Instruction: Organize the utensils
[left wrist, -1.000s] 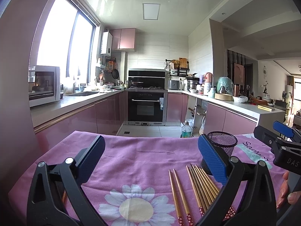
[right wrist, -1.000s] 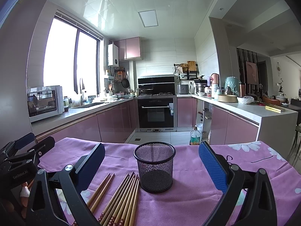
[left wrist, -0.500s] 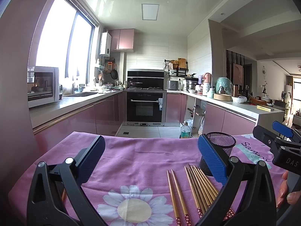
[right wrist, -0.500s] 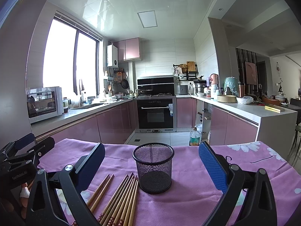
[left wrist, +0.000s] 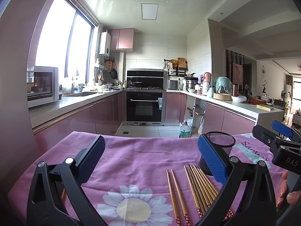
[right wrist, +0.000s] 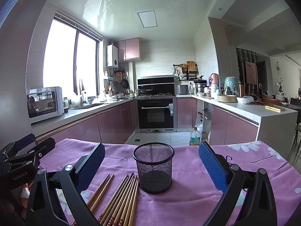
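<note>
chopsticks [right wrist: 120,199] lie loose on the floral cloth [right wrist: 188,203], lower centre-left, beside the mesh cup [right wrist: 153,169]; light, stiff, prone to rolling, so pinch mid-shaft. left gripper [left wrist: 150,162] and right gripper [right wrist: 151,166] both gape empty.

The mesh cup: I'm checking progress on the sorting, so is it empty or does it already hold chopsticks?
Empty. The mesh cup stands upright with nothing inside; the chopsticks all lie flat on the cloth beside it.

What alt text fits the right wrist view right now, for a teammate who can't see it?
An open right gripper frames an upright, empty black mesh cup on a purple floral tablecloth. Wooden chopsticks lie flat just left of the cup, and the left gripper shows at the left edge, with a kitchen behind.
</note>
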The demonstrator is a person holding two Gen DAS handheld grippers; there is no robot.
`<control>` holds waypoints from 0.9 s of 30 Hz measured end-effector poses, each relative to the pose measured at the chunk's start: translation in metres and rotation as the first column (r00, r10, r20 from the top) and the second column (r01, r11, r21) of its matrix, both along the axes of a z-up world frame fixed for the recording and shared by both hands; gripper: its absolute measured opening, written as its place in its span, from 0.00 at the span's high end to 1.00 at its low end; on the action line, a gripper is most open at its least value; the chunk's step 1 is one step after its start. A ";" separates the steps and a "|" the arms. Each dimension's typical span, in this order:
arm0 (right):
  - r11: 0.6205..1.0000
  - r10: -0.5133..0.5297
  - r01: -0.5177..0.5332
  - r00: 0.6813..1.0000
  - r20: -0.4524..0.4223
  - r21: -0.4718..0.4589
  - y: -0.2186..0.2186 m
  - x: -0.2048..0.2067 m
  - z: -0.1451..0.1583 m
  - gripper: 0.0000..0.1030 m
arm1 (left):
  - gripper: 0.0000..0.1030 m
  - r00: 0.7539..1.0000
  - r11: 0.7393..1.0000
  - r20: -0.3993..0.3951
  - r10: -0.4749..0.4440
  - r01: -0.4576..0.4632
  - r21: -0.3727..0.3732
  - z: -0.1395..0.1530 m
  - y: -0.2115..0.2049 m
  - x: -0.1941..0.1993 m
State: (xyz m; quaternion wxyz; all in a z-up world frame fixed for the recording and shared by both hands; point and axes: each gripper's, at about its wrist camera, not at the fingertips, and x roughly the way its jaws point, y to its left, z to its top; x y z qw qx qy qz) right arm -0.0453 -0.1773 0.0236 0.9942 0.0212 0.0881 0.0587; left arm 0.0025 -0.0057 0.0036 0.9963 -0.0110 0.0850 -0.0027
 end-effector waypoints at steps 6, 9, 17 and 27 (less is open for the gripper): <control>1.000 0.000 0.000 1.000 0.000 -0.001 0.000 0.000 -0.001 0.06 | 0.05 1.000 1.000 -0.003 -0.002 0.002 0.000 -0.003 0.000 0.002; 1.000 0.001 -0.001 1.000 0.001 0.000 0.000 0.000 0.000 0.06 | 0.05 1.000 1.000 -0.003 -0.003 0.003 0.001 -0.003 -0.001 0.002; 1.000 0.005 -0.005 1.000 -0.009 -0.002 0.001 0.002 -0.002 0.06 | 0.05 1.000 1.000 -0.011 -0.011 0.011 0.000 -0.006 0.000 0.003; 1.000 0.016 -0.017 0.999 -0.043 -0.013 0.001 0.008 -0.008 0.06 | 0.05 0.998 0.999 -0.053 -0.027 0.028 0.016 -0.013 0.001 0.007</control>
